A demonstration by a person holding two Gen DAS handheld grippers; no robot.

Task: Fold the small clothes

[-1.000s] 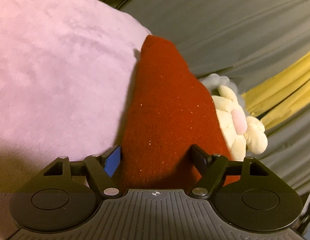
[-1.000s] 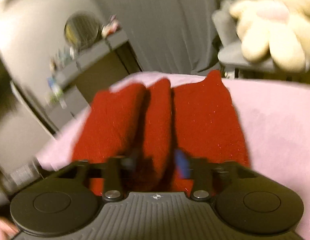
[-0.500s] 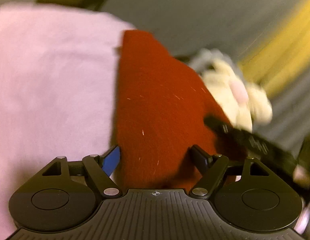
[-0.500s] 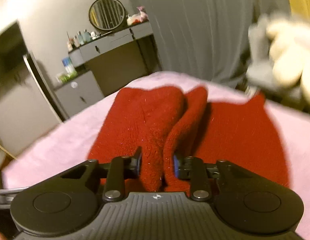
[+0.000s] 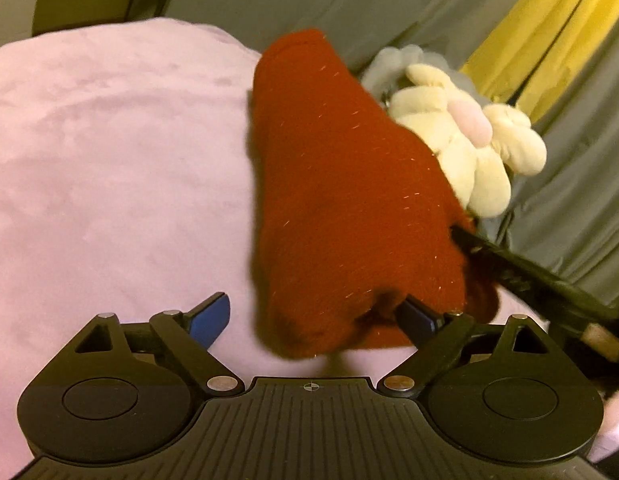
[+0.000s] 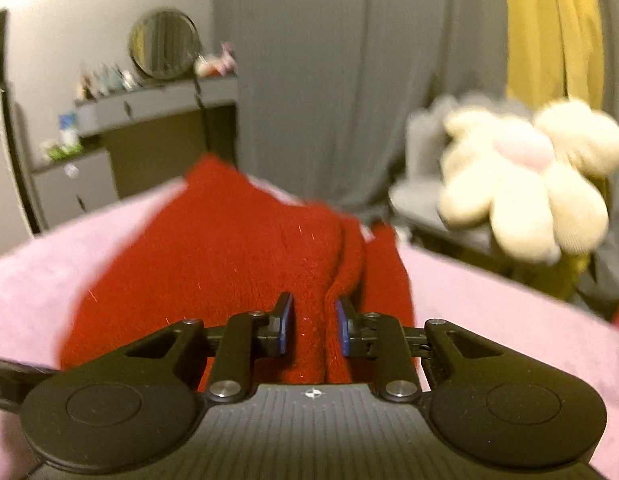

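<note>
Red knit garment on pink blanket, right gripper closing, pads pinching a bunched fold, left gripper opening, released, plush toy just beside.

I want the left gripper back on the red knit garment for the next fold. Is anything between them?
Nothing visible blocks it. The left gripper, jaws opening, has the red knit garment directly ahead on the pink blanket; the plush toy sits beyond.
</note>
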